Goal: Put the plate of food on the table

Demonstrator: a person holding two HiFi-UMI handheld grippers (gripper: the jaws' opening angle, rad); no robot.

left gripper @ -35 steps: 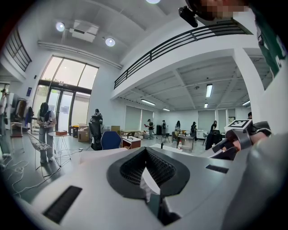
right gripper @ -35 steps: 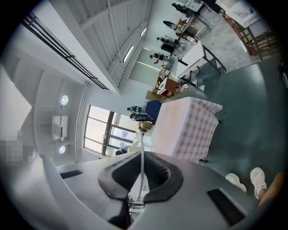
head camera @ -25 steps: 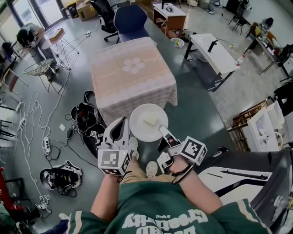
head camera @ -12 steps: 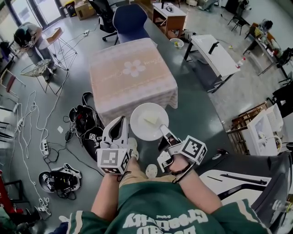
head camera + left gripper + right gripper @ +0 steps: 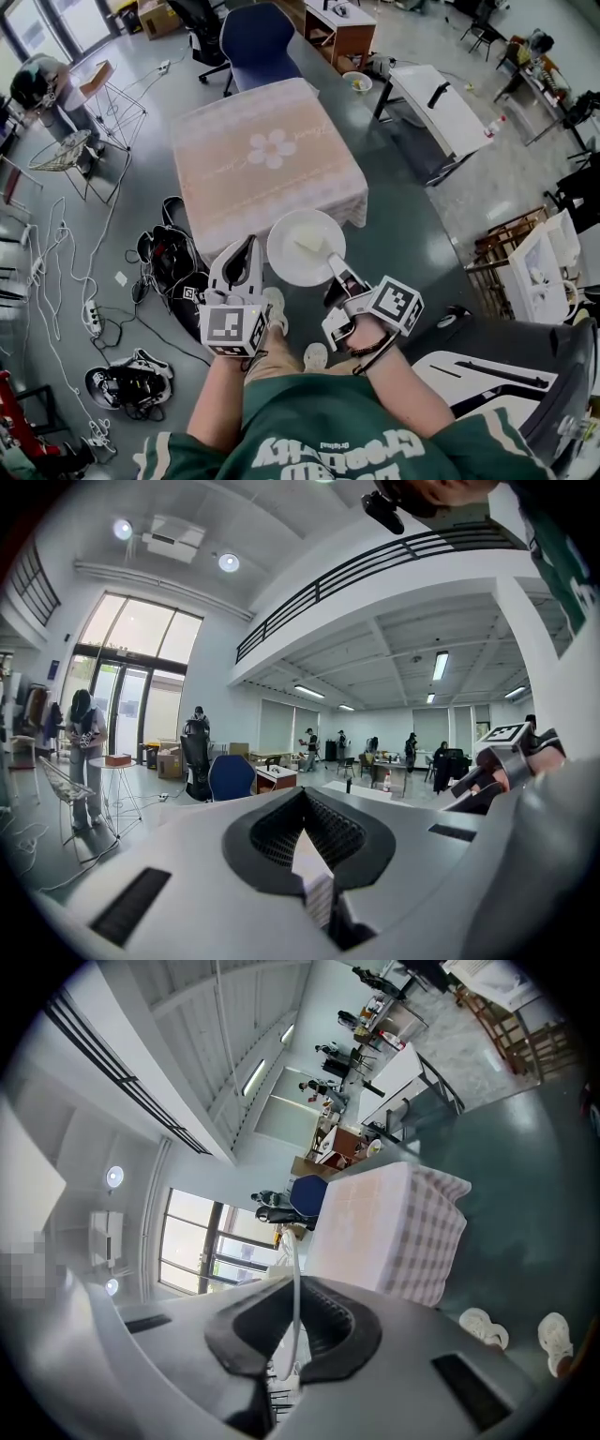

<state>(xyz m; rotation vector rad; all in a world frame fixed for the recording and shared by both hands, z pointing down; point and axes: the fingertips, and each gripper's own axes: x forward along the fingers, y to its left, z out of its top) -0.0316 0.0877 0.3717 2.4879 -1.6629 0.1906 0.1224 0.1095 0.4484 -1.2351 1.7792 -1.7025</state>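
Observation:
A white plate (image 5: 289, 262) with a pale piece of food (image 5: 309, 246) hangs level just before the near edge of the square table (image 5: 267, 178), which wears a pinkish cloth with a flower. My right gripper (image 5: 335, 265) is shut on the plate's near right rim. In the right gripper view that rim (image 5: 296, 1288) runs as a thin white line between the pads, with the table (image 5: 375, 1232) ahead. My left gripper (image 5: 249, 248) stays beside the plate's left edge, apart from it, shut with nothing held. The left gripper view shows its tips (image 5: 305, 832) meeting and the right gripper (image 5: 497, 766) off to the side.
Dark bags (image 5: 169, 258) and cables lie on the floor left of the table. A blue chair (image 5: 258, 37) stands behind it, and a white desk (image 5: 441, 108) to the right. My shoes (image 5: 275, 309) show below the plate. A person (image 5: 33, 84) stands far left.
Both grippers and the plate have been carried forward, so the table's near edge now sits closer to the plate. Neither grip has changed.

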